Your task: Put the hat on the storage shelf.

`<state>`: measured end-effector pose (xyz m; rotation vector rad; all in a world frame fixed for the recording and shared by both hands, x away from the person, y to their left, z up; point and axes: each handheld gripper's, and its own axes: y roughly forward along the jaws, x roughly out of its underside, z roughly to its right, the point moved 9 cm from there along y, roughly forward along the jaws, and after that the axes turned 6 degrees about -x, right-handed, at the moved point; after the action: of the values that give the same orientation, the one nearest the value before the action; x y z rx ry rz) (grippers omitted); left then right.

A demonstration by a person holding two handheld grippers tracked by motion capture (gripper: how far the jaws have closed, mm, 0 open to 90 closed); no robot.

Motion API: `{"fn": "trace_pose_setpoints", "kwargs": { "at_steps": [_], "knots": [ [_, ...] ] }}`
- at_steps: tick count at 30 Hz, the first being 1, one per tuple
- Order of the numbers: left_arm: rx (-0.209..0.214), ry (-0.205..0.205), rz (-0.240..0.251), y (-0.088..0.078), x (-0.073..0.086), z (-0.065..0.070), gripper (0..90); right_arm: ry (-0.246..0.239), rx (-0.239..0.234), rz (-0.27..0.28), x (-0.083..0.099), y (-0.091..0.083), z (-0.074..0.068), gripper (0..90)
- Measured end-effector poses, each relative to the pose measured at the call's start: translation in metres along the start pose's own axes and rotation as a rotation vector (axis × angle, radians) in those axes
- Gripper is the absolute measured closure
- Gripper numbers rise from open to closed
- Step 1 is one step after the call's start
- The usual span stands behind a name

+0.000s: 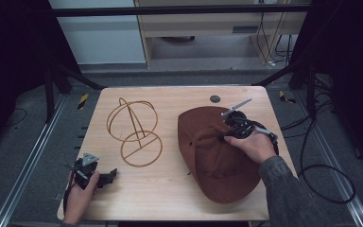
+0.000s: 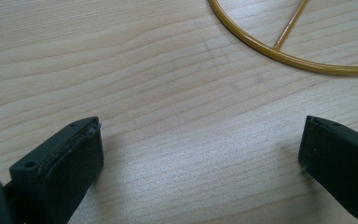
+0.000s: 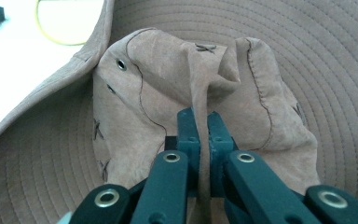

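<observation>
1. Right claw point(image 3: 199, 122) is clenched on a pinched fold of the brown hat point(image 1: 217, 156) (crown fabric is gathered between the jaws).
2. Left claw point(image 2: 200, 154) is held released above the surface point(image 1: 170, 189), near the wire stand point(image 1: 134, 132)

Hat point(image 1: 217, 161) on table point(image 1: 170, 198), right of wire stand point(image 1: 134, 132)

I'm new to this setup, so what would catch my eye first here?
The brown hat sprawls over the table's right half, and the right gripper is shut on a fold of its crown. Left of it stands a wire hat stand. The left gripper rests open at the table's near left corner.
</observation>
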<state>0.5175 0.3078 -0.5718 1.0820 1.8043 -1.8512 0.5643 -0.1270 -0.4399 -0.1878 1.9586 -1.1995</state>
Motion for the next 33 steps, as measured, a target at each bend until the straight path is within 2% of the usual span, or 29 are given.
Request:
{"fn": "trace_pose_setpoints", "kwargs": {
  "at_steps": [11, 15, 23, 33],
  "knots": [
    [0.000, -0.003, 0.000, 0.000, 0.000, 0.000, 0.0, -0.019, 0.002, 0.056, -0.013, -0.022, -0.008, 88.0],
    [0.000, -0.001, -0.002, 0.000, 0.000, 0.000, 0.0, -0.038, -0.001, 0.095, -0.027, -0.035, -0.015, 87.9],
    [0.001, -0.002, 0.000, 0.000, 0.000, 0.000, 0.0, -0.065, 0.007, 0.123, -0.047, -0.052, -0.025, 87.9],
    [0.001, -0.003, 0.003, 0.000, 0.000, 0.000, 0.0, -0.108, 0.020, 0.187, -0.083, -0.082, -0.045, 88.2]
  ]
}}
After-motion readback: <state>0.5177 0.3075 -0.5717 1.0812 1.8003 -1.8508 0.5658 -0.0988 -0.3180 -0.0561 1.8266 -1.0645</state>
